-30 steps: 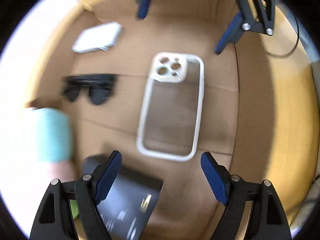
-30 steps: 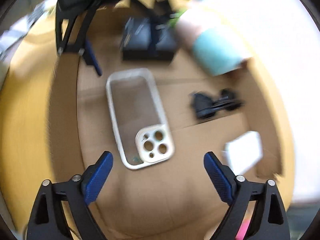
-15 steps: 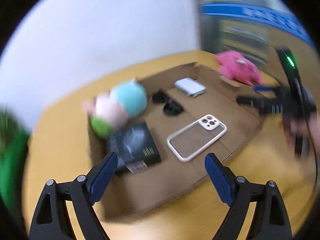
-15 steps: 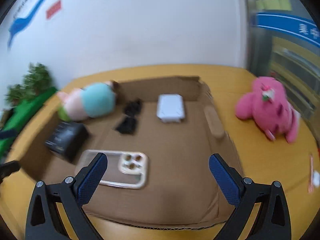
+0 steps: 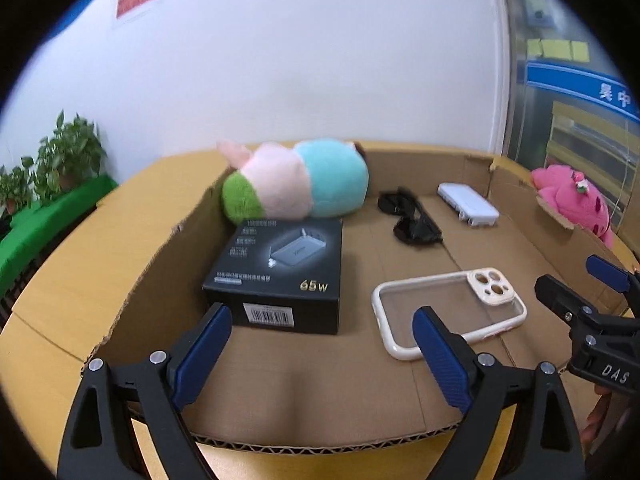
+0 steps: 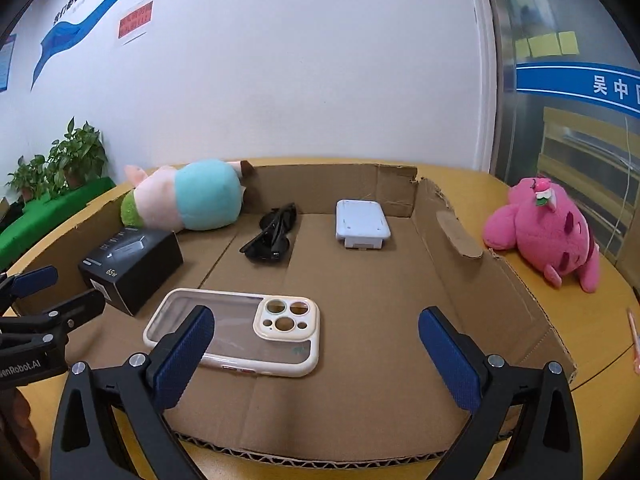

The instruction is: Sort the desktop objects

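A shallow cardboard tray (image 5: 132, 300) (image 6: 460, 280) lies on a yellow table. In it are a clear phone case (image 5: 448, 312) (image 6: 236, 330), a black 65W charger box (image 5: 280, 272) (image 6: 132, 268), black sunglasses (image 5: 408, 216) (image 6: 272, 238), a white flat device (image 5: 468, 204) (image 6: 362, 230) and a pastel plush (image 5: 296, 188) (image 6: 188, 200). My left gripper (image 5: 320, 340) is open and empty at the tray's near edge, in front of the box and case. My right gripper (image 6: 316, 344) is open and empty, just right of the case.
A pink plush (image 5: 572, 200) (image 6: 544, 228) lies on the table outside the tray's right wall. A pink pen (image 6: 636, 340) lies at the far right. Potted plants (image 5: 52, 160) (image 6: 60, 164) stand at the left by a white wall.
Both grippers have pulled back from a top-down view over the tray to a low view from its near edge. Both stay open and empty. The objects have not moved.
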Motion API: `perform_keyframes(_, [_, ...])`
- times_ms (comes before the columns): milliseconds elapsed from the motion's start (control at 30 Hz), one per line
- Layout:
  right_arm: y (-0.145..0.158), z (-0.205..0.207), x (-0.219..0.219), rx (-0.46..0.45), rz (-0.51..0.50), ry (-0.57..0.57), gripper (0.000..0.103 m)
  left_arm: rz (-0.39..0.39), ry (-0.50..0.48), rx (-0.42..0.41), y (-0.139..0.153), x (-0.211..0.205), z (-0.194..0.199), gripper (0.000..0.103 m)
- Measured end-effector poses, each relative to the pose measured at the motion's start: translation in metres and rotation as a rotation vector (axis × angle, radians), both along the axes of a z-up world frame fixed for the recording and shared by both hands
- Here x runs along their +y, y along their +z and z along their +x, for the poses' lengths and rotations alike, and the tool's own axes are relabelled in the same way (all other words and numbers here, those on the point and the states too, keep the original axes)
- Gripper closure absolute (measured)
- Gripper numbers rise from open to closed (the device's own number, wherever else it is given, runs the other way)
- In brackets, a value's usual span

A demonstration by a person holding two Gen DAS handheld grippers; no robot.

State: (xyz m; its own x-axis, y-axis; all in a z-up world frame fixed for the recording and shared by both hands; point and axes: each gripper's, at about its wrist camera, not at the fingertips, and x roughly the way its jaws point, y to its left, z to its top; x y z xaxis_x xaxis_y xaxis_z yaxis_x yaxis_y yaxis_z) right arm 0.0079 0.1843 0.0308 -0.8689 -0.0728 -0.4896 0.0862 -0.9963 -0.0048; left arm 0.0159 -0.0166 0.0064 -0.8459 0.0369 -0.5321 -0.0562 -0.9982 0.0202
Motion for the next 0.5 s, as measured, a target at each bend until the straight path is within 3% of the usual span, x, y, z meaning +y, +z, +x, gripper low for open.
perform_keyframes(67, [-0.0006,0.0011,0.0004,-0.001,0.000,0.001,0.000,0.001,0.002,0.076,-0.0015,-0.0010,0.0079,0.011])
perform_keyframes(500, [0.0024,-0.0005,0.0010,0.000,-0.001,-0.002,0.000,-0.002,-0.012,0.076,0.0020,-0.0056,0.0059,0.011])
